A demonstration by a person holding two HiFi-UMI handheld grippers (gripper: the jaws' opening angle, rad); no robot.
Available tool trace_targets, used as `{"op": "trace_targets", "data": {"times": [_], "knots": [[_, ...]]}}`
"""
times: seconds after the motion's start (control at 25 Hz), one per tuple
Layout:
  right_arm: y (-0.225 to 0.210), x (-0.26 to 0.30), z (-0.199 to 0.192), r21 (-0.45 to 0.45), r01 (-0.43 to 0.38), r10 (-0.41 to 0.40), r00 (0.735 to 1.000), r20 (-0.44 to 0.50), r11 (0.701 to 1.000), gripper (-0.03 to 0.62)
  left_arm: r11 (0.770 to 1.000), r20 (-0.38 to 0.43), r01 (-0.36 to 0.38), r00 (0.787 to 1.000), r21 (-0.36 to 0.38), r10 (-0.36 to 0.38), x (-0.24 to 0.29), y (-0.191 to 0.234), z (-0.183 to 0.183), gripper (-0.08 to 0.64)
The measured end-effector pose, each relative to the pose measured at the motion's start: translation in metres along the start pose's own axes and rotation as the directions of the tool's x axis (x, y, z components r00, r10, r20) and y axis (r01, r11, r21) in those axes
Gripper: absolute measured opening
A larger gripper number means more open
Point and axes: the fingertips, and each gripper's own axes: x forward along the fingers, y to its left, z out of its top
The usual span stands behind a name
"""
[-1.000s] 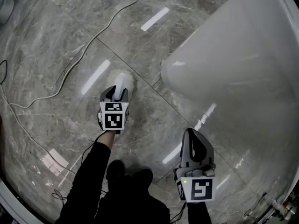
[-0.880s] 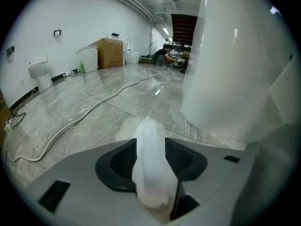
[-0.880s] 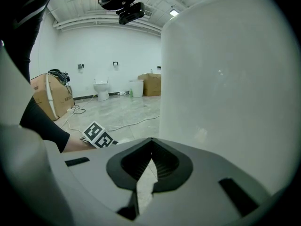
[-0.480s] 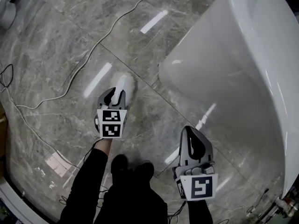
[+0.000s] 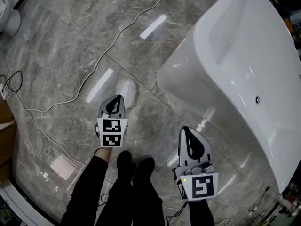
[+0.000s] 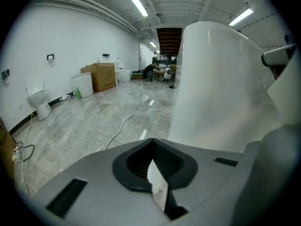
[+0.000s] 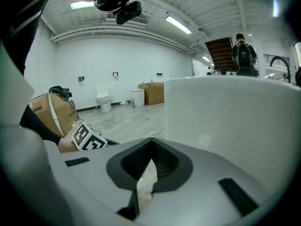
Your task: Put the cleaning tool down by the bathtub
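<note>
My left tongs (image 5: 115, 100) have just closed on nothing. The cleaning tool (image 5: 127, 91) lies lengthwise just ahead of them. My right tongs (image 5: 187, 132), farther away, are also shut and empty.

White bathtub (image 5: 244, 69), grey veined floor (image 5: 61, 46)

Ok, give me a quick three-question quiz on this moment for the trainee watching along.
1. True or false: the cleaning tool lies on the floor, held by nothing.
2. In the head view, the bathtub is on which side: A left, B right?
3. What does the left hand-held gripper hold?
Key: 1 true. 2 B. 3 nothing; its jaws have just closed, with nothing between them.
</note>
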Motion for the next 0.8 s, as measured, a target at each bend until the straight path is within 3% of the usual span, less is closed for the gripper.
{"op": "trace_targets", "data": {"times": [0.36, 0.8], "knots": [[0.015, -0.04, 0.053, 0.002, 0.006, -0.006, 1.0, -0.028, 1.0, -0.002, 0.997, 0.012, 0.074, 0.997, 0.03, -0.074, -0.061, -0.019, 0.06, 0.008], [0.023, -0.075, 0.104, -0.007, 0.024, -0.024, 0.999, -0.033, 1.0, -0.002, 0.993, 0.005, 0.109, 0.994, 0.036, -0.109, -0.109, -0.024, 0.101, 0.008]]}}
